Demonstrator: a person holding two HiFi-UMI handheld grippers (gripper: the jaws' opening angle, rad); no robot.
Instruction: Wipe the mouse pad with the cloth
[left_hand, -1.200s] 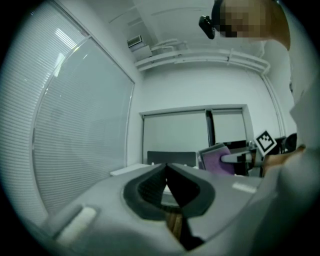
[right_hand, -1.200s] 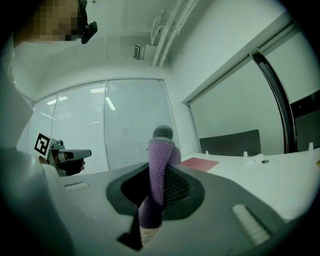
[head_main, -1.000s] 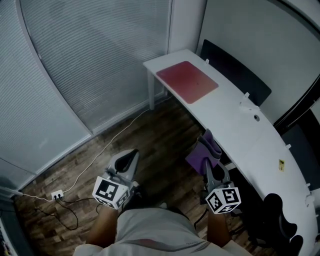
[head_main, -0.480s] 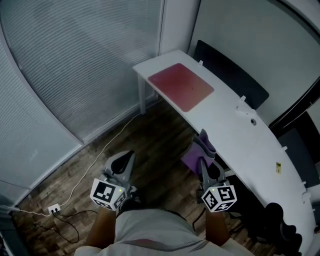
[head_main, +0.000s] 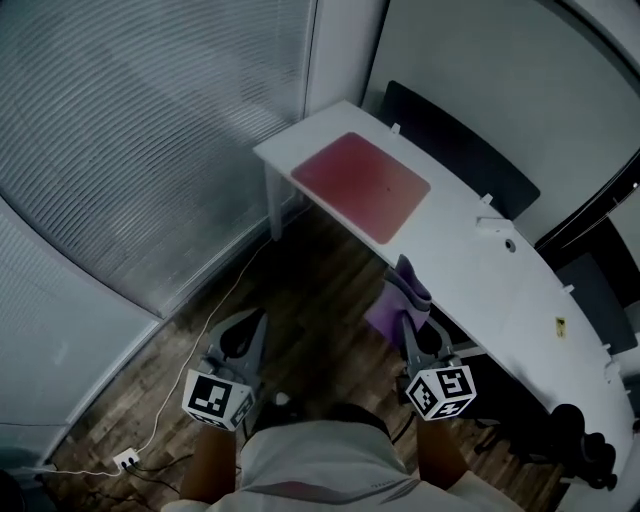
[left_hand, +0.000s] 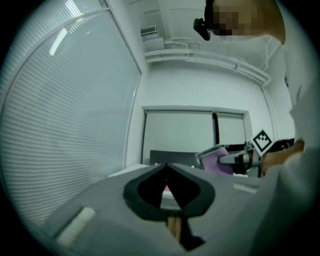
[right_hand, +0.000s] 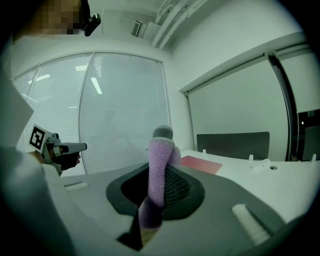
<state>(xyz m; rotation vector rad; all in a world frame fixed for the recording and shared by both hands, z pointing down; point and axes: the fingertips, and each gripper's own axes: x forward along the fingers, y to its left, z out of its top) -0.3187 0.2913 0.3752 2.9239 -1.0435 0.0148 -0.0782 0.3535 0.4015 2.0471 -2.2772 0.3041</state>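
One long white desk (head_main: 480, 275) runs along the wall, and the red mouse pad (head_main: 360, 185) lies flat near its far end. I hold both grippers off the desk, well apart from the pad. My right gripper (head_main: 412, 335) is clamped on the purple cloth (right_hand: 160, 160), which stands up out of the jaws. My left gripper (left_hand: 166, 170) has its jaws pressed tip to tip, with nothing between them as far as I can make out.

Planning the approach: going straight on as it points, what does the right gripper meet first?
Probably the window blinds: it aims left of the red mouse pad, skirting the white desk. Depth is unclear.
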